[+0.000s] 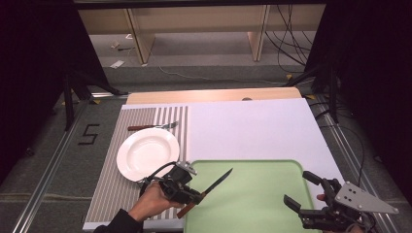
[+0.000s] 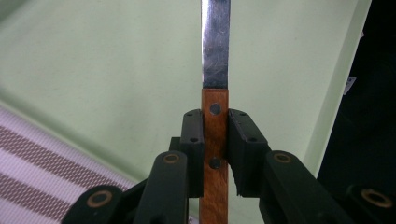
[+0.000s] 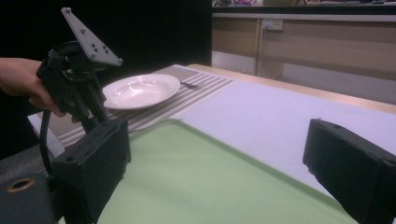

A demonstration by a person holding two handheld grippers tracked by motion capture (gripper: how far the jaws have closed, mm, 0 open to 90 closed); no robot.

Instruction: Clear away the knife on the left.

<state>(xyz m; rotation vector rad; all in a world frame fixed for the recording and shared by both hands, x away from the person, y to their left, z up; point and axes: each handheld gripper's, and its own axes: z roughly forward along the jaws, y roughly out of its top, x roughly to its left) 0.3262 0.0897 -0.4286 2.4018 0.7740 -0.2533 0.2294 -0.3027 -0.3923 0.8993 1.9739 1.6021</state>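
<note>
Wood-handled knife [image 1: 208,190] held by handle; blade seemingly above green tray [image 1: 262,204].

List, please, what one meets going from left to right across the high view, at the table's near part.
Striped placemat → white plate → left gripper shut on the knife → green tray → right gripper, open.

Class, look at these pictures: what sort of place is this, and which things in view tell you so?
Probably a lab or studio staged as a dining setup: a white plate and fork on a striped placemat, dark curtains around, loose cables on the floor.
</note>
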